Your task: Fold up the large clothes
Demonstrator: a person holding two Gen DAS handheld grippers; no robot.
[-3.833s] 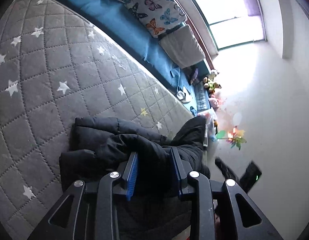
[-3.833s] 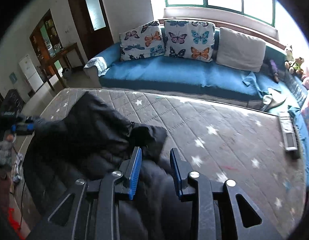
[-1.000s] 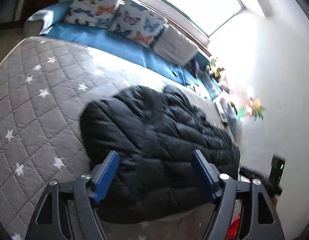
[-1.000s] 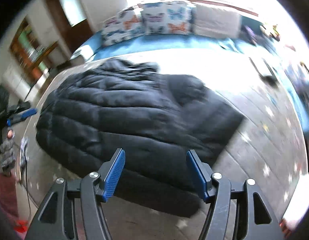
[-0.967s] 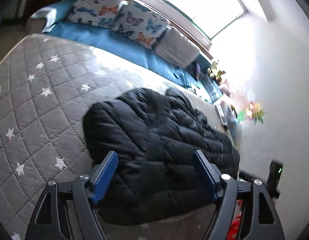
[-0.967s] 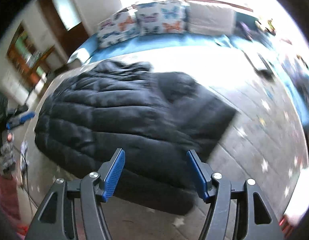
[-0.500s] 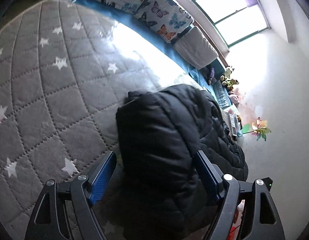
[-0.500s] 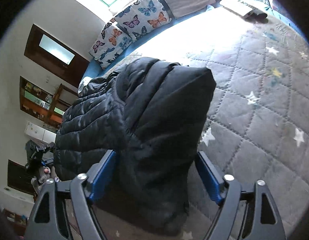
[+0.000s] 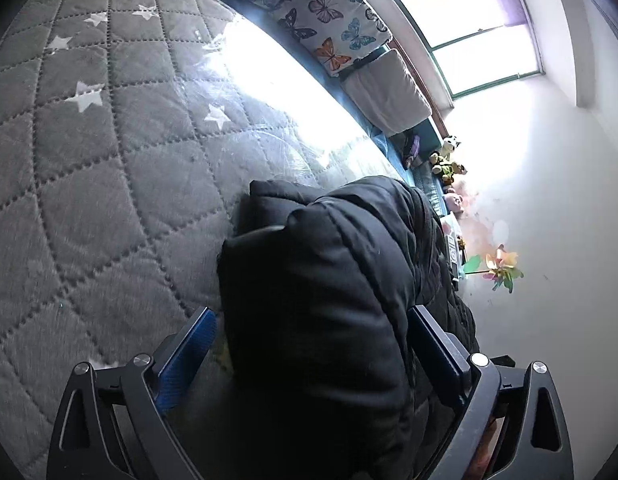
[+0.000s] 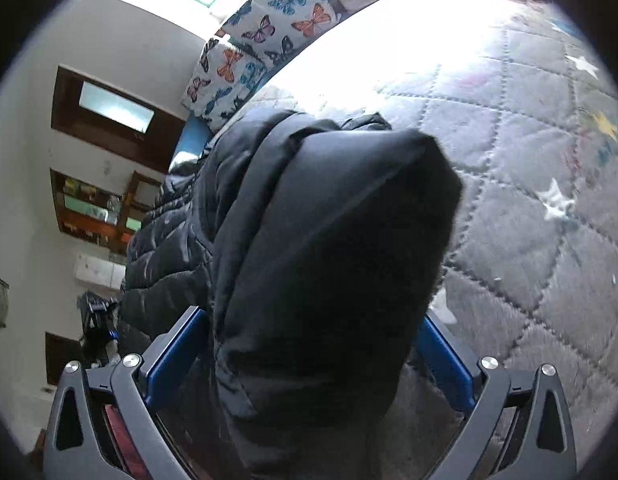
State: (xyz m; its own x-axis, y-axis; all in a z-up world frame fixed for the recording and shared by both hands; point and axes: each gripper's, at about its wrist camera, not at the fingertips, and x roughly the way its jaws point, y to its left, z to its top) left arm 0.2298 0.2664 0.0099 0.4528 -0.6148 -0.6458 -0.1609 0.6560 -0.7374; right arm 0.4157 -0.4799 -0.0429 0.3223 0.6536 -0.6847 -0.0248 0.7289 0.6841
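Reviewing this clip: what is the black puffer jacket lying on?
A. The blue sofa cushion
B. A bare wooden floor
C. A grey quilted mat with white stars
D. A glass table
C: in both wrist views the black puffer jacket rests on the grey quilted mat printed with white stars, while the blue sofa with butterfly pillows sits beyond the mat's far edge.

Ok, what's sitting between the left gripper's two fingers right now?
A bulky fold of the black puffer jacket fills the gap in the left gripper, whose fingers are opening; the left wrist view shows it.
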